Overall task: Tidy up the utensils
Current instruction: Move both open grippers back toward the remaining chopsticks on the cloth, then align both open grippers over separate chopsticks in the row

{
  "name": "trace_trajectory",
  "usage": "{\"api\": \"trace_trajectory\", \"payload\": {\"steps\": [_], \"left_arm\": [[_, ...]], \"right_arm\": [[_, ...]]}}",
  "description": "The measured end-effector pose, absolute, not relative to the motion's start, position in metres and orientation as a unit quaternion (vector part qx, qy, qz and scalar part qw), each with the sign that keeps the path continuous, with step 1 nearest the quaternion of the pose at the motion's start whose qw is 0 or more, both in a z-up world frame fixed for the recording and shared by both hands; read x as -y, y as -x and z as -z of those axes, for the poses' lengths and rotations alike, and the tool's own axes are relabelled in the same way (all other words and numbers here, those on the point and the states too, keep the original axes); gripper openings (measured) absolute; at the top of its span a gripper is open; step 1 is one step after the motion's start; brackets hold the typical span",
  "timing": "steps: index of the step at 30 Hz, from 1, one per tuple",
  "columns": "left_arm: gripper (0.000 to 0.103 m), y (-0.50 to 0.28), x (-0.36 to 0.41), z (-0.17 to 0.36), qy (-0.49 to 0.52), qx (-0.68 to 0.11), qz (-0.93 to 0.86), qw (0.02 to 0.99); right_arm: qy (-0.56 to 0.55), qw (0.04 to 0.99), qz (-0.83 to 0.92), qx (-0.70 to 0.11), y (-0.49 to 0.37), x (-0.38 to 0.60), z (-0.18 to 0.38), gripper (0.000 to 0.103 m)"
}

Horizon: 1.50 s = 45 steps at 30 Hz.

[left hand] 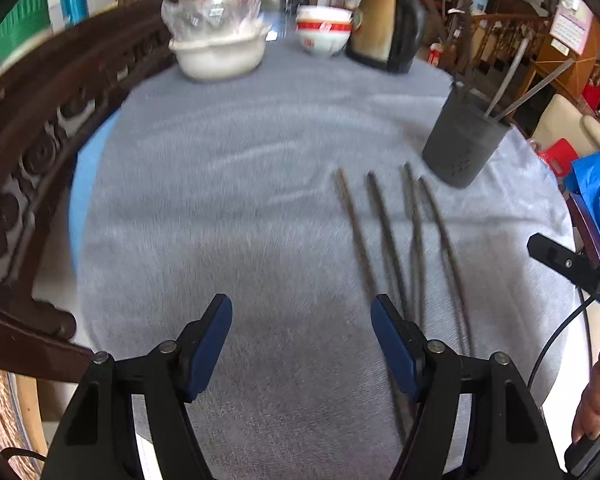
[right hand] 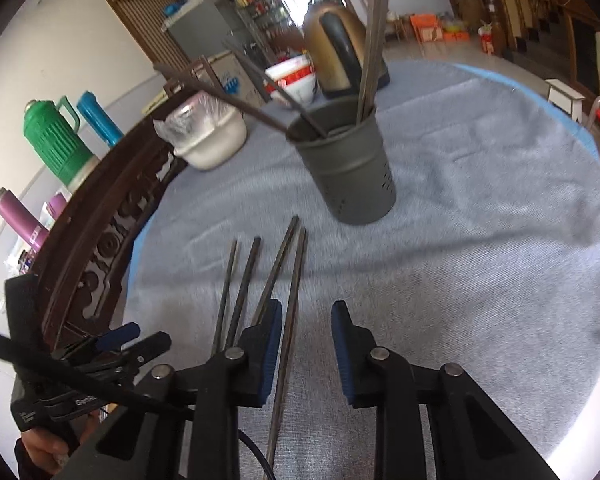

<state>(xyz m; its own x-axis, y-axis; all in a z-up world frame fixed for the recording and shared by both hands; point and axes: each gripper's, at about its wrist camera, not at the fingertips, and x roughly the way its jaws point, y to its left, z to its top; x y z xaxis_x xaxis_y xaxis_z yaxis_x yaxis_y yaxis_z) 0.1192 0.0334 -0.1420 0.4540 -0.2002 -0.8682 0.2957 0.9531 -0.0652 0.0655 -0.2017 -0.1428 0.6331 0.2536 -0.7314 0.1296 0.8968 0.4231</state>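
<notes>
Several dark chopsticks [left hand: 384, 232] lie side by side on the grey tablecloth [left hand: 236, 184], in front of a dark perforated utensil holder [left hand: 462, 140] that has several chopsticks standing in it. My left gripper [left hand: 302, 344] is open and empty, just left of the loose chopsticks. In the right wrist view the holder [right hand: 350, 168] stands ahead, and the loose chopsticks [right hand: 244, 280] lie before it. My right gripper [right hand: 306, 350] is open, with one chopstick [right hand: 290, 320] lying between its fingers. The left gripper [right hand: 112, 344] shows at the lower left.
At the table's far side stand a white pot [left hand: 220, 54] with plastic-wrapped bowls, red-and-white bowls [left hand: 324, 32] and a gold kettle [left hand: 388, 24]. A carved wooden chair back [left hand: 40, 152] curves along the left. Thermos flasks [right hand: 56, 140] stand behind it.
</notes>
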Motion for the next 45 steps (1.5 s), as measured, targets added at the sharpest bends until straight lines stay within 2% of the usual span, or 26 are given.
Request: {"api": "trace_trajectory", "payload": {"steps": [6, 21, 37, 45], "left_arm": [[0.073, -0.112, -0.052, 0.154, -0.038, -0.506, 0.136, 0.851], [0.073, -0.116, -0.07, 0.138, -0.072, -0.459, 0.121, 0.877], [0.073, -0.088, -0.113, 0.107, -0.111, -0.43, 0.061, 0.894], [0.073, -0.069, -0.113, 0.088, -0.152, -0.412, 0.047, 0.897]], "right_arm": [[-0.228, 0.877, -0.039, -0.422, -0.08, 0.195, 0.152, 0.029], [-0.21, 0.876, -0.013, -0.435, -0.113, 0.17, 0.158, 0.029], [-0.174, 0.889, -0.029, -0.423, -0.124, 0.137, 0.129, 0.029], [-0.199, 0.891, -0.037, -0.407, -0.113, 0.144, 0.118, 0.029]]}}
